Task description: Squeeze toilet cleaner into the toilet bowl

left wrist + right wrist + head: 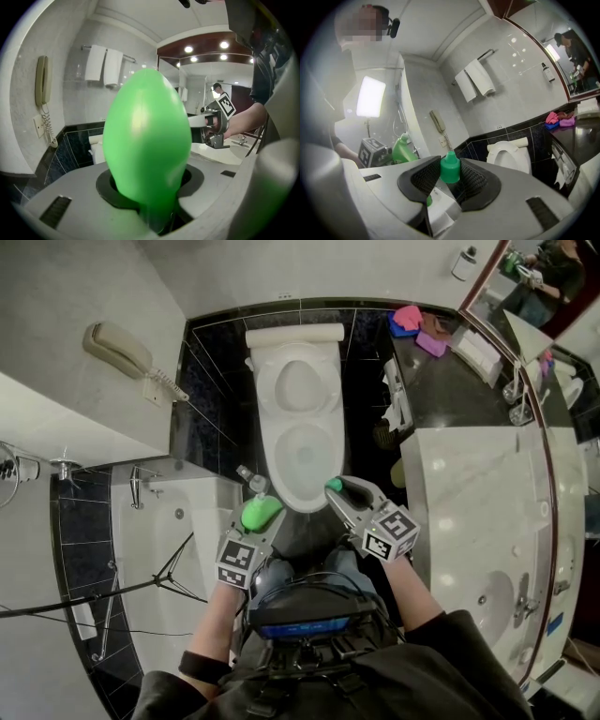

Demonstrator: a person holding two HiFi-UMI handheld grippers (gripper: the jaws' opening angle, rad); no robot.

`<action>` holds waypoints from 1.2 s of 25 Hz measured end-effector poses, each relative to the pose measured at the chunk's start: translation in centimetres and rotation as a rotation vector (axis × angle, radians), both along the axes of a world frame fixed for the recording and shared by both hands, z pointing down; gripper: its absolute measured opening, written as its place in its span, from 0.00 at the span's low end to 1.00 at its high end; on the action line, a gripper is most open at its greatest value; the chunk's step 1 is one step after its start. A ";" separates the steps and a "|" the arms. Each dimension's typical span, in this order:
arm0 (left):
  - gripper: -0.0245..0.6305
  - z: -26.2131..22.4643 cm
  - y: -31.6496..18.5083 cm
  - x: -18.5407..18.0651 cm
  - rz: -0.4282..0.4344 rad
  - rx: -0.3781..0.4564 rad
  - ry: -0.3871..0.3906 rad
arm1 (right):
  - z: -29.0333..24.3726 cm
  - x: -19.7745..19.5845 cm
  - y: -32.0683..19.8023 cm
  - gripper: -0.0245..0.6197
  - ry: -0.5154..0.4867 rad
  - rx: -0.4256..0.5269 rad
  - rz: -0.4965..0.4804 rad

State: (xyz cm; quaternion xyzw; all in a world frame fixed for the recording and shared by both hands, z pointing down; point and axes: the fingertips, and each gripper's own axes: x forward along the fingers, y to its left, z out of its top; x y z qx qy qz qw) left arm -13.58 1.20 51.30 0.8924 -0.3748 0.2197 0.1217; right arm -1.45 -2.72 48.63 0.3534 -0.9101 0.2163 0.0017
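Here, the white toilet is being faced with its lid raised, and a marble bench is running along its right. The green toilet cleaner bottle is being clamped round its body by the left gripper, just short of the bowl's near-left rim, with its pale nozzle pointing away from the person. A small green cap is being pinched between the pads of the right gripper, beside the bowl's near edge.
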 end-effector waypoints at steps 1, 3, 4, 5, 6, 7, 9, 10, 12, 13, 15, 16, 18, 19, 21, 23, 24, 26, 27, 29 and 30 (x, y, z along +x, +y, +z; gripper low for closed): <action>0.31 -0.2 0.1 0.3 0.014 0.000 0.006 | -0.9 -0.3 -0.1 0.27 -0.048 -0.002 -0.009; 0.31 -0.5 0.3 0.9 0.044 0.003 0.013 | -3.0 -1.0 -0.4 0.27 -0.142 0.001 -0.042; 0.31 -0.7 0.4 1.3 0.058 0.004 0.014 | -4.1 -1.5 -0.5 0.27 -0.185 0.008 -0.066; 0.31 -0.9 0.5 1.6 0.073 0.006 0.015 | -5.2 -2.0 -0.5 0.26 -0.226 0.017 -0.093; 0.31 -1.0 0.6 1.9 0.089 0.006 0.016 | -6.3 -2.5 -0.5 0.26 -0.266 0.026 -0.122; 0.31 -1.1 0.7 2.3 0.107 0.007 0.017 | -7.3 -3.0 -0.4 0.26 -0.302 0.036 -0.151; 0.31 -1.5 0.9 2.9 0.143 0.009 0.024 | -9.2 -4.1 0.0 0.26 -0.355 0.055 -0.206; 0.31 -1.8 1.0 3.1 0.160 0.010 0.028 | -10.1 -4.6 0.2 0.26 -0.375 0.061 -0.233; 0.31 -2.2 1.2 3.5 0.190 0.012 0.034 | -11.7 -5.7 0.6 0.26 -0.415 0.068 -0.283; 0.31 -2.4 1.3 3.7 0.204 0.012 0.037 | -12.2 -6.0 0.6 0.26 -0.430 0.076 -0.298; 0.31 -2.7 1.4 4.1 0.230 0.011 0.042 | -12.9 -6.4 0.7 0.26 -0.446 0.095 -0.324; 0.31 -2.8 1.5 4.3 0.243 0.012 0.045 | -13.2 -6.7 0.9 0.26 -0.449 0.103 -0.342; 0.31 -3.2 1.7 4.5 0.270 0.014 0.053 | -13.7 -7.3 1.4 0.26 -0.449 0.121 -0.383; 0.31 -3.4 1.8 4.7 0.284 0.013 0.059 | -13.8 -7.5 1.6 0.26 -0.446 0.129 -0.403; 0.31 -3.8 2.1 5.0 0.314 0.010 0.072 | -14.1 -7.8 2.0 0.26 -0.441 0.146 -0.438; 0.31 -4.3 2.3 5.2 0.344 0.005 0.084 | -14.4 -7.9 2.1 0.26 -0.439 0.160 -0.463; 0.31 -4.6 2.4 5.3 0.359 0.003 0.090 | -14.5 -8.0 2.2 0.26 -0.440 0.166 -0.476; 0.31 -5.1 2.6 5.6 0.387 -0.004 0.105 | -15.1 -8.2 2.7 0.26 -0.451 0.165 -0.513; 0.31 -5.3 2.8 5.7 0.402 -0.009 0.117 | -15.5 -8.3 3.2 0.26 -0.462 0.160 -0.537; 0.31 -5.9 3.3 6.0 0.439 -0.022 0.145 | -16.0 -8.4 3.6 0.26 -0.473 0.183 -0.571; 0.31 -6.2 3.6 6.2 0.466 -0.031 0.158 | -16.0 -8.3 3.5 0.26 -0.469 0.212 -0.579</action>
